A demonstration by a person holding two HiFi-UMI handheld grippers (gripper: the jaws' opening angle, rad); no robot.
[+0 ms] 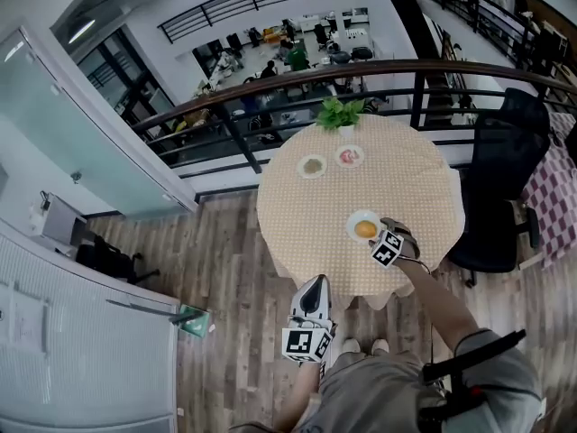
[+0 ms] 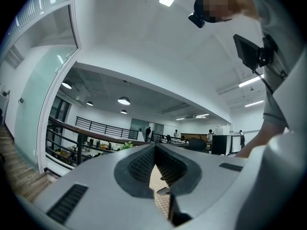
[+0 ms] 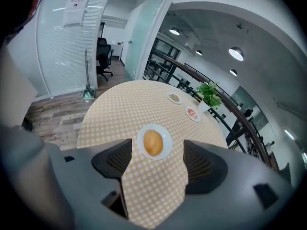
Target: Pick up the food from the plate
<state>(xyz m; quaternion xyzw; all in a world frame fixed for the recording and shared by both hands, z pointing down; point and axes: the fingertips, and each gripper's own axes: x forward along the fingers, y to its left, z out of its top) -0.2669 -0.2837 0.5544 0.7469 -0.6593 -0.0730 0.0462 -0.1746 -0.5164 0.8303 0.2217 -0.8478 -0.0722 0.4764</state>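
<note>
A golden oval piece of food [image 1: 365,229] [image 3: 153,142] lies on a small white plate [image 1: 352,220] [image 3: 166,148] near the front right of the round table [image 1: 406,179] with its dotted tan cloth. My right gripper [image 1: 389,233] [image 3: 157,148] hovers just to the right of the plate, open, with the food lined up between its jaws and nothing in them. My left gripper [image 1: 314,298] [image 2: 154,150] is held low in front of the table's near edge, close to the person's body, jaws together and empty.
Two more small plates [image 1: 312,165] [image 1: 349,156] with food sit at the table's far side beside a potted plant [image 1: 341,113]. A black office chair [image 1: 501,183] stands to the right. A dark railing [image 1: 270,84] runs behind the table; glass partitions [image 1: 63,133] are at left.
</note>
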